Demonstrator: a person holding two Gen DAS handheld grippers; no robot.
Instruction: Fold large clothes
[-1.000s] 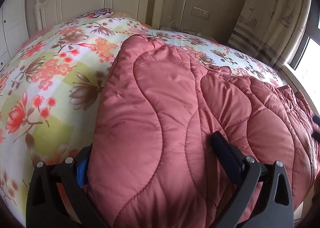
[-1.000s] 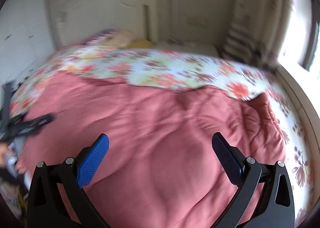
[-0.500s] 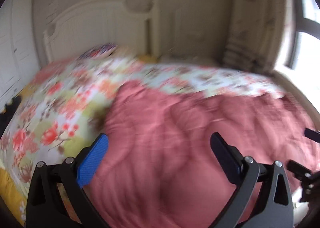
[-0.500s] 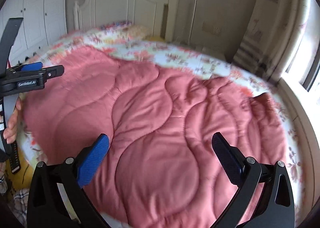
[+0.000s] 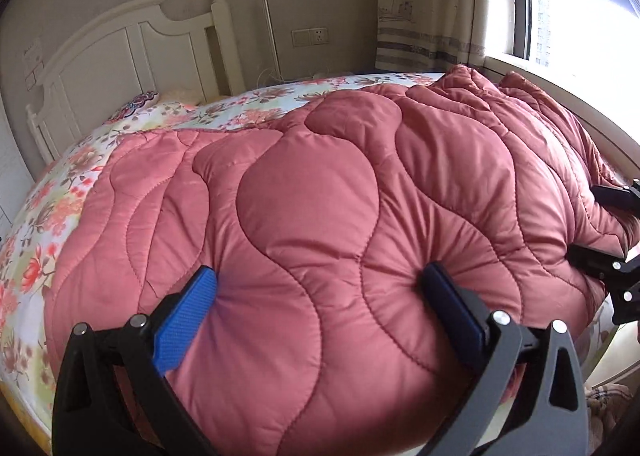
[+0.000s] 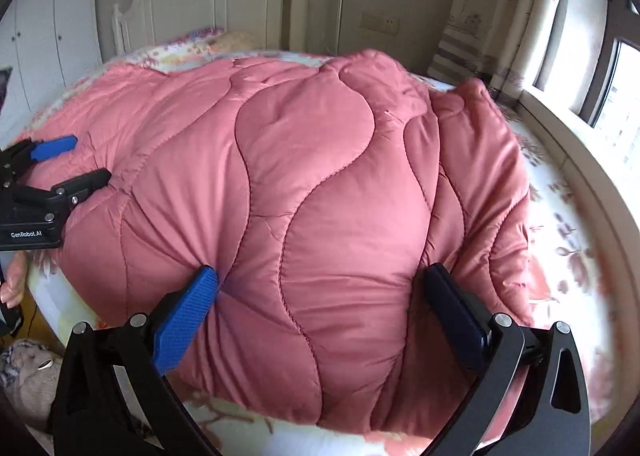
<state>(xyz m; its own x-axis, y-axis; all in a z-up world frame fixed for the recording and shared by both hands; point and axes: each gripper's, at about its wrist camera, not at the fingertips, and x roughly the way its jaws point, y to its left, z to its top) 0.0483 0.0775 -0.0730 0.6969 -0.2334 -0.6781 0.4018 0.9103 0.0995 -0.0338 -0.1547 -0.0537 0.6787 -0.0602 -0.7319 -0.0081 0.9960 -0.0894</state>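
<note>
Floral bedsheet (image 5: 48,216): mostly hidden under pink quilt (image 5: 320,216). Pillow (image 6: 236,41): blurred, possibly partly covered. Quilt's near edge cut off.

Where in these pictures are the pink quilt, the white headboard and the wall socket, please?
pink quilt (image 5: 312,192), left wrist view, on a central padded panel.
white headboard (image 6: 224,4), right wrist view, on its flat panel.
wall socket (image 5: 310,37), left wrist view, on the plate's middle.

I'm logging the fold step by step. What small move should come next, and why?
Probably shut both jaws. The left hand-held gripper and right hand-held gripper stand wide open, each with padding of the pink quilted garment bulging between its fingers at the near edge, over the floral bedspread. Nothing is pinched yet, so no lift can start.
</note>
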